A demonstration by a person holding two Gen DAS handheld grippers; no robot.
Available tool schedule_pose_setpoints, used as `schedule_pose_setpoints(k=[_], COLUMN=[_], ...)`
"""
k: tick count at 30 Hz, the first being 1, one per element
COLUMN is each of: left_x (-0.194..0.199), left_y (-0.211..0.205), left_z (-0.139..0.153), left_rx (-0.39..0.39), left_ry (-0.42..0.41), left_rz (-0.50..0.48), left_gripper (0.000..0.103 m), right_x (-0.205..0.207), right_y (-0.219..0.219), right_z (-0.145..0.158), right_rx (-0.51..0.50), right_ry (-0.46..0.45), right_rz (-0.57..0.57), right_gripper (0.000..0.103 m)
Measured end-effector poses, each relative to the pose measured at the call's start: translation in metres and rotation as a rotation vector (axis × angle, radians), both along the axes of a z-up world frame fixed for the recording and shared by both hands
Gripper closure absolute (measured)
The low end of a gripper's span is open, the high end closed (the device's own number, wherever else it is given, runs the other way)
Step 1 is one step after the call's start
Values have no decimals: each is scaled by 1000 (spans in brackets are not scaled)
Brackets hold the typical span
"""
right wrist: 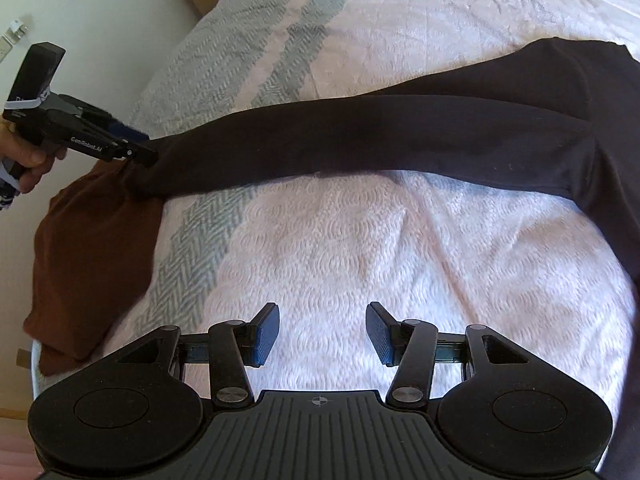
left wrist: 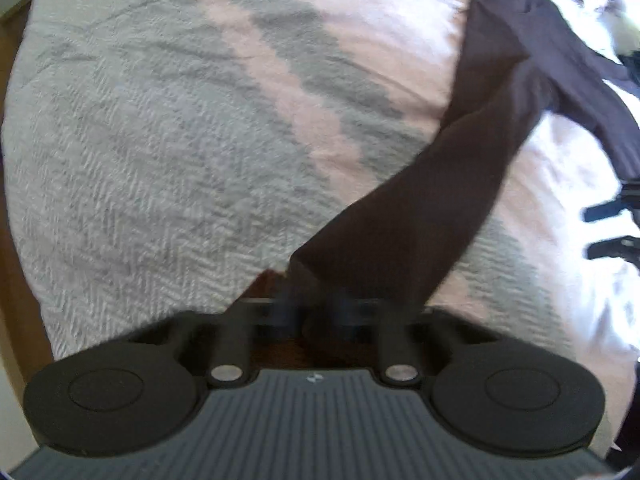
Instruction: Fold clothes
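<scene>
**Stretching the sleeve out before the fold**

Pulling one long sleeve of the dark garment (right wrist: 400,136) straight across the bed (right wrist: 360,240), the left hand-held gripper (right wrist: 140,156) has the cuff pinched between its jaws – closed tight on the cloth, with the fabric running taut from its tip back to the body of the garment at the far right. Held this way the sleeve lies flat and free of wrinkles, which I judge is the point: a sleeve drawn to its full length can be laid over the torso in one clean move. In the left wrist view the same sleeve (left wrist: 400,220) rises from between the fingers and leads off toward the collar; the picture is blurred there, so the exact grip on the cuff is hard to make out, though it seems to sit near the fingertips.

The right hand-held gripper (right wrist: 322,334) hovers over bare bedspread – jaws standing wide apart, holding nothing, touching nothing. It sits well short of the sleeve, likely ready to take the shoulder or hem.

A rust-brown cloth (right wrist: 92,260) lies at the bed's left edge, just under the pinched cuff
</scene>
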State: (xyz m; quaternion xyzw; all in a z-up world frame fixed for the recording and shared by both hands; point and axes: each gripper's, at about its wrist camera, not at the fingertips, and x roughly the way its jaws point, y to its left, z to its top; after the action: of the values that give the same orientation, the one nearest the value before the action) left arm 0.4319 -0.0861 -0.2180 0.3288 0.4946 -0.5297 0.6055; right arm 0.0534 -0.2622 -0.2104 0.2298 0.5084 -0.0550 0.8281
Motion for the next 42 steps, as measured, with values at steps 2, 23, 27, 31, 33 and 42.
schedule_pose_setpoints(k=[2,23,27,31,33,42], left_x=[10,-5,-51,-81,-87,-111], left_y=[4,23,10,-8,-12,36], left_z=[21,27,7,-33,-55,23], left_rx=[-55,-93,-98,-18,59,-53], left_ry=[57,-188,-417,-644,-750,-696], left_rz=[38,-37,-280,-549,-661,-731], left_gripper=[102,81,75,70,74,99], right_x=[8,22,15,13,12,-8], right_y=[2,-53,-72,-72,-71,-79], right_z=[0,-3,-5,-6,-8,3], right_rx=[-3,-92,-108,-109,-103,-98], right_ry=[-3,19,36,37,36,23], right_rz=[5,-184,-216,-214,-218,-242], right_gripper=[51,51,51,51,51,51])
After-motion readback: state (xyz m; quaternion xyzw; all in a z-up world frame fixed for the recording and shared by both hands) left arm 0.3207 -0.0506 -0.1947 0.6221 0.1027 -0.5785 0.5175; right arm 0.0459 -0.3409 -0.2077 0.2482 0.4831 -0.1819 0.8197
